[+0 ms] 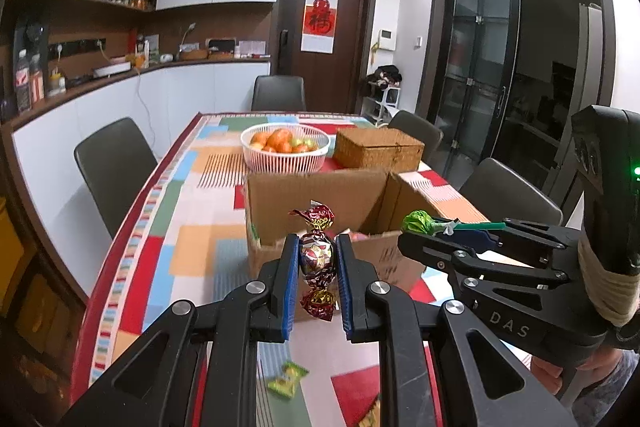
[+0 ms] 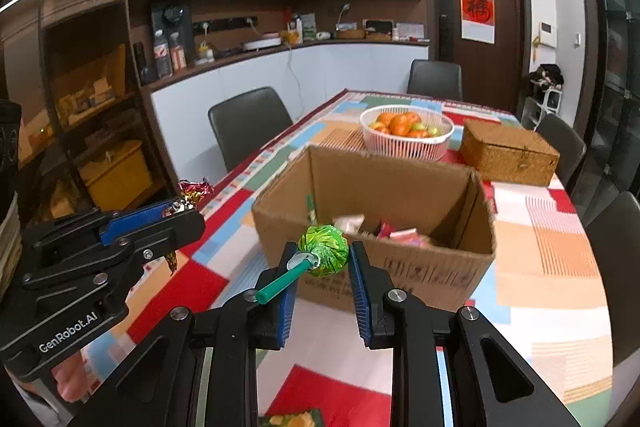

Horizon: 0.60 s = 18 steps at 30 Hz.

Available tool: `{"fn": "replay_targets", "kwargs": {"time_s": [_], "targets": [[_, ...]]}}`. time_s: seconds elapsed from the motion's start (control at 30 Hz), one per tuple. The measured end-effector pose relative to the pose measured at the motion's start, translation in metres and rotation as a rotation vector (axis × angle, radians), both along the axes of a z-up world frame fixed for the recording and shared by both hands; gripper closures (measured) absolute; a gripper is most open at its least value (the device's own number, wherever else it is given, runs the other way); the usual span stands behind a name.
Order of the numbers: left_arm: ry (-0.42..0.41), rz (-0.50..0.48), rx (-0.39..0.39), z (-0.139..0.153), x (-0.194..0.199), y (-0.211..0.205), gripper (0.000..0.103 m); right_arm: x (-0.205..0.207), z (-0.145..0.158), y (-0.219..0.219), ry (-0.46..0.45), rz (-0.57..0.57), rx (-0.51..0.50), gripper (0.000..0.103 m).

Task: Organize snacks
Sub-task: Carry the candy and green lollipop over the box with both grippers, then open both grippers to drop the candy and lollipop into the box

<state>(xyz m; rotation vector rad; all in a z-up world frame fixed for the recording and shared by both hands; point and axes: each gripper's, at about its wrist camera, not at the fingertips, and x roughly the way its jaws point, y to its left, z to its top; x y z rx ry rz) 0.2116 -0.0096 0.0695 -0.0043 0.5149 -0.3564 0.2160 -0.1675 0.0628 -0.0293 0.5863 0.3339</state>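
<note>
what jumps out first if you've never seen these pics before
Two sweets held up in front of an open cardboard box on a bright patchwork tablecloth: the left gripper pinches a red foil candy, the right gripper a green lollipop. Behind the box stand a white basket of oranges and a wicker box.

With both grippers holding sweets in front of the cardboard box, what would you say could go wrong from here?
1. The green lollipop sits at the very tips of the right gripper, its stick angled sideways, so it may slip out before the cardboard box.
2. The left gripper pinches only the middle of the red foil candy string; the dangling ends could snag the box's rim.
</note>
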Motion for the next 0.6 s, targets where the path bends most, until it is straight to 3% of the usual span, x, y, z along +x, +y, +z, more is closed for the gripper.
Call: {"fn": "replay_targets", "kwargs": {"time_s": [0.6], "targets": [[0.044,-0.050,0.018,0.012,0.088,-0.025,0.084,0.060,0.018,-0.021,-0.004,-0.080,0.004,0.077]]}}
